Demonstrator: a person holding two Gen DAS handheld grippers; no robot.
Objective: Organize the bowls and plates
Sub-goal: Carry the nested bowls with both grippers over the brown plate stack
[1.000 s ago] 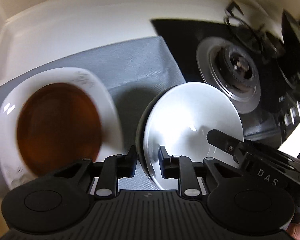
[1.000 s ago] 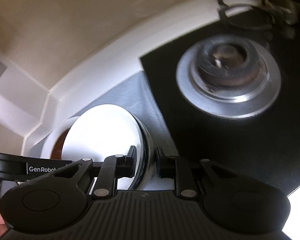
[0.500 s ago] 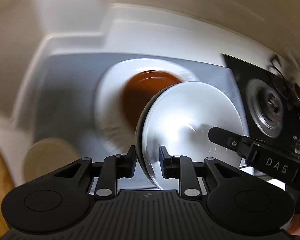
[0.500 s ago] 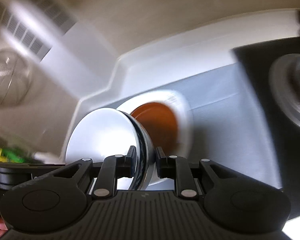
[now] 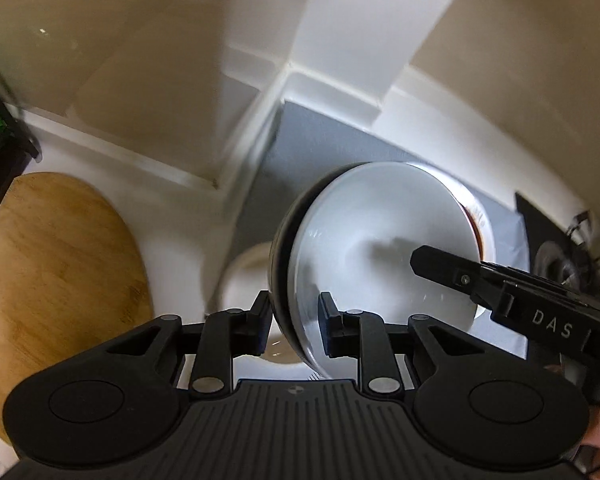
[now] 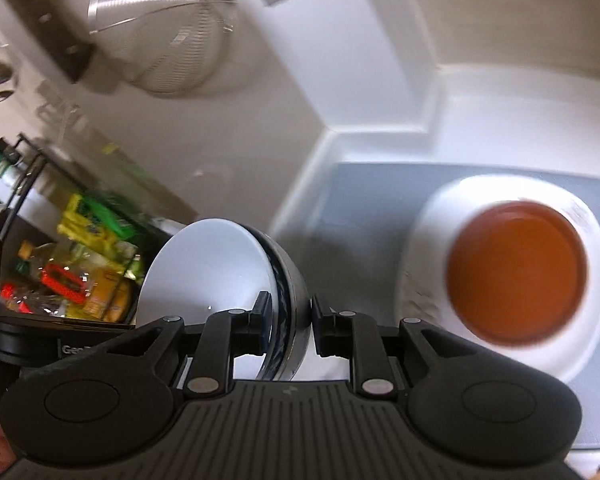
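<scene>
A bowl (image 5: 380, 248), white inside and dark outside, hangs in the air, held by both grippers on opposite rims. My left gripper (image 5: 294, 326) is shut on its near rim. My right gripper (image 6: 286, 328) is shut on the other rim of the same bowl (image 6: 212, 264); its arm (image 5: 500, 292) shows in the left wrist view. A white plate (image 6: 580, 360) holding a brown dish (image 6: 516, 270) lies on the grey mat (image 6: 360, 192) to the right. A pale bowl (image 5: 244, 280) sits on the counter below the held bowl.
A wooden cutting board (image 5: 48, 280) lies at the left. A black rack with packets (image 6: 72, 260) stands at the left. A wire strainer (image 6: 160, 28) hangs on the wall. The stove burner (image 5: 560, 264) is at the far right.
Both grippers have carried the bowl to the left, away from the stove and past the white plate, toward the counter corner and the pale bowl.
</scene>
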